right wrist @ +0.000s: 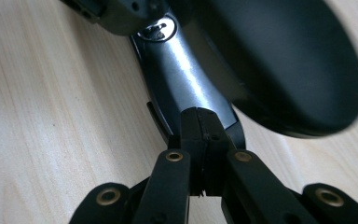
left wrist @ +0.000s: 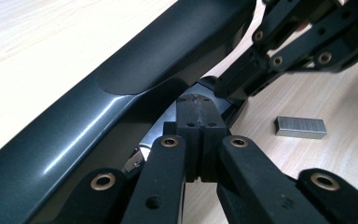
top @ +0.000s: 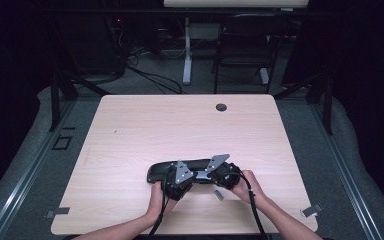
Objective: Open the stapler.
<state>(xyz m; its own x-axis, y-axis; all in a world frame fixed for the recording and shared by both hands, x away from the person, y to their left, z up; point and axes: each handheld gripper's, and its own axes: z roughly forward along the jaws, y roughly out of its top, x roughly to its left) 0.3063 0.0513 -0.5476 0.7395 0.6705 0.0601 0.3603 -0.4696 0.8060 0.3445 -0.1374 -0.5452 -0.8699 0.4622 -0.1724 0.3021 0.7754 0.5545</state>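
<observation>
A long black stapler (top: pixel 156 173) lies across the near middle of the wooden table (top: pixel 180 125). Both hands hold their grippers against it. In the left gripper view the stapler's glossy top arm (left wrist: pixel 121 70) runs along the left, raised off its base. My left gripper (left wrist: pixel 200 100) is shut, its tips resting at the inner base under that arm, with nothing seen between the pads. My right gripper (right wrist: pixel 199 112) is shut too, tips touching the stapler's grey metal channel (right wrist: pixel 182 70) beside the black top arm (right wrist: pixel 284 60). In the high view, left gripper (top: pixel 189 177) and right gripper (top: pixel 211 176) nearly meet.
A short strip of staples (top: pixel 218 195) (left wrist: pixel 300 127) lies on the table just near of the right gripper. A cable grommet (top: pixel 221 107) sits at the far edge. A dark chair (top: pixel 245 45) and another table's leg (top: pixel 186 50) stand beyond.
</observation>
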